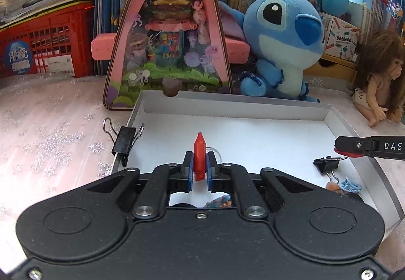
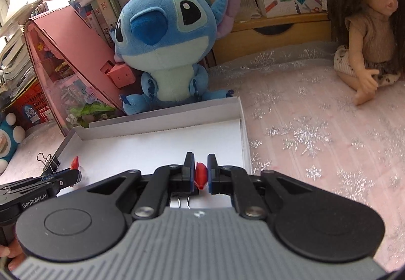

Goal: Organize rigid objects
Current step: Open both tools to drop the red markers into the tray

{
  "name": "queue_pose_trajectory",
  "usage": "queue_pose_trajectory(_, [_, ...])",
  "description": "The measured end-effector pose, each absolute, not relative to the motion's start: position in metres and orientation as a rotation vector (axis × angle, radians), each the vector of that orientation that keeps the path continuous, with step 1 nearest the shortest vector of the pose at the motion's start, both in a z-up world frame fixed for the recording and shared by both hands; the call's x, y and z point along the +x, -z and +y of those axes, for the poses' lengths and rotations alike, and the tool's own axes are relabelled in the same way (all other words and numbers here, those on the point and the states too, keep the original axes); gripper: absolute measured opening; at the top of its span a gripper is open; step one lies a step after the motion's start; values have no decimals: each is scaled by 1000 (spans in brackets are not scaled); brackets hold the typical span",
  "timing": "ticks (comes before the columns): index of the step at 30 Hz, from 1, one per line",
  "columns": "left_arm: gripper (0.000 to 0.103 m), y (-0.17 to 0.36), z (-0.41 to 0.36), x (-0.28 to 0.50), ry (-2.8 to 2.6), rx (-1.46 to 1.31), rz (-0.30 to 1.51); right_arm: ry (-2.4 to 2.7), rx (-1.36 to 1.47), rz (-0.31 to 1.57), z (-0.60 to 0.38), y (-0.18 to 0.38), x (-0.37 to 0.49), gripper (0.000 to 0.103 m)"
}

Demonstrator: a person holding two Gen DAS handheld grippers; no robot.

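Left gripper point(image 1: 200, 166): jaws nearly closed on a slim red piece point(image 1: 199, 157), bottle-shaped, standing upright between the blue pads at centre frame, over the floor of the white tray point(image 1: 253, 138).

Right gripper point(image 2: 201, 173): jaws likewise pinched in on a second, stubbier red piece point(image 2: 201, 175), mid-frame and low, over the tray's right half.

Tray contents: in the left view a black binder clip point(image 1: 326, 164) lies at lower right inside the tray, with small blue and orange bits point(image 1: 344, 186) just below it — too small to identify.

Tray edge: another binder clip point(image 1: 124, 144) sits at the tray's left wall at mid-left; whether it bites the wall or only leans on it, I cannot tell.

Risk: both red pieces are small and held by a thin strip of pad — a slight twist could pivot or squirt one out, and it may skitter across the smooth floor or over the low wall onto the snowflake cloth point(image 2: 316, 133).

Risk, second: the two grippers work close together over one tray, so a careless sweep could knock fingers or scatter the loose clip.

Left view only: the clip and bits at lower right.

Right view only: the right gripper's own grasp, which shows in the left view merely as a black bar at the right edge.
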State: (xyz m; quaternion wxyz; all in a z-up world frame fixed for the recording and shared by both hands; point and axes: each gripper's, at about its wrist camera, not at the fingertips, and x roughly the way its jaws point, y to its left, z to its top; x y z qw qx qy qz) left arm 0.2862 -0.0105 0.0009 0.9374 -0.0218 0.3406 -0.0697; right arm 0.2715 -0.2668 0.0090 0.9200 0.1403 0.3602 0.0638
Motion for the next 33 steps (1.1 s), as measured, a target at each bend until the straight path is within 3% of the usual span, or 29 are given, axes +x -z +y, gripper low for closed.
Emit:
queue_pose_trajectory(18, [12, 1, -8, 288, 163, -38, 720, -131, 268, 767, -264, -4, 271, 15])
queue_pose_trajectory(20, [15, 0, -8, 286, 162, -43, 717, -141, 276, 760, -264, -5, 269, 21])
queue_pose_trajectory(23, [32, -6, -9, 281, 170, -44, 699, -149, 281, 751, -264, -7, 264, 37])
queue_pose_trajectory(24, [36, -8, -10, 279, 174, -38, 690, -149, 277, 748, -263, -8, 262, 38])
queue_pose_trajectory(33, [51, -25, -13, 242, 194, 17, 657, -153, 221, 692, -254, -26, 234, 58])
